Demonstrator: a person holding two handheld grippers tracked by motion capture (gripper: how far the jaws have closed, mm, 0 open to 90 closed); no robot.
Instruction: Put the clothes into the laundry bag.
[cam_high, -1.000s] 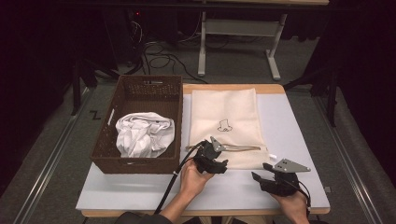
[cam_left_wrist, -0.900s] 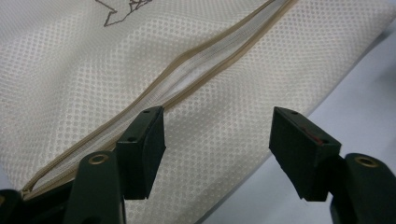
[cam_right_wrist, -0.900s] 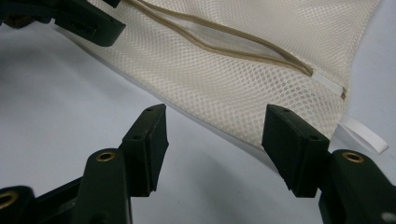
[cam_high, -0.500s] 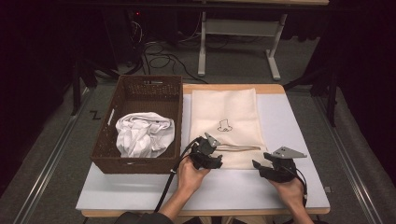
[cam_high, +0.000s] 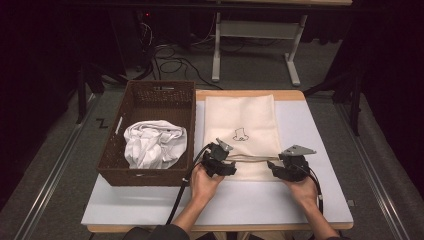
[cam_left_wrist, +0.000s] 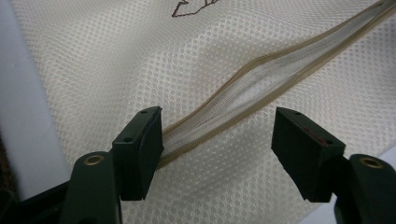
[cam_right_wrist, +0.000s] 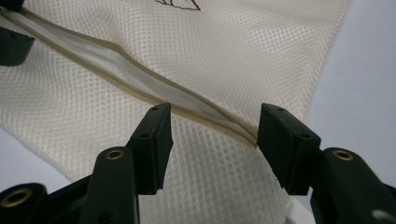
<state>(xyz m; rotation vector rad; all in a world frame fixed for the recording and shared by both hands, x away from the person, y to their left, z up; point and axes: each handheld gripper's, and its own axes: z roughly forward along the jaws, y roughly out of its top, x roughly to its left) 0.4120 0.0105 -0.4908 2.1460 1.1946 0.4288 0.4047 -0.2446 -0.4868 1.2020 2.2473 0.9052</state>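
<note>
Since the earlier frames, right gripper (cam_high: 280, 169) has slid left along the near table edge, from the bare tabletop onto the near right corner of the mesh bag (cam_high: 243, 130). Left gripper (cam_high: 220, 161) sits about where it was, at the bag's near left corner.

Bag: cream, flat, rectangular, long axis running near to far, lying on the pale grey table (cam_high: 320, 145) just right of the basket (cam_high: 150, 97). Fabric is fine honeycomb mesh with tiny round holes (cam_left_wrist: 116, 56). Small dark line drawing printed near its middle (cam_high: 240, 135). A tan-edged zipper (cam_left_wrist: 261, 77) runs across the near end, its band smoother and paler than the mesh; it bulges up slightly between the 2 grippers.

Left gripper: jaws part-open, 2 black blocky pads; the left pad (cam_left_wrist: 140, 149) touches the zipper band, the right pad stands clear of it. Not pinching.

Right gripper (cam_right_wrist: 212, 144): jaws have just been closing a little, yet stand wide; the zipper's end passes between them over the mesh, and neither pad presses on it.

Basket: dark brown woven wicker, rectangular, open top, on the left part of the table. Crumpled white cloth (cam_high: 152, 142) lies bunched inside it, toward the near end.
</note>
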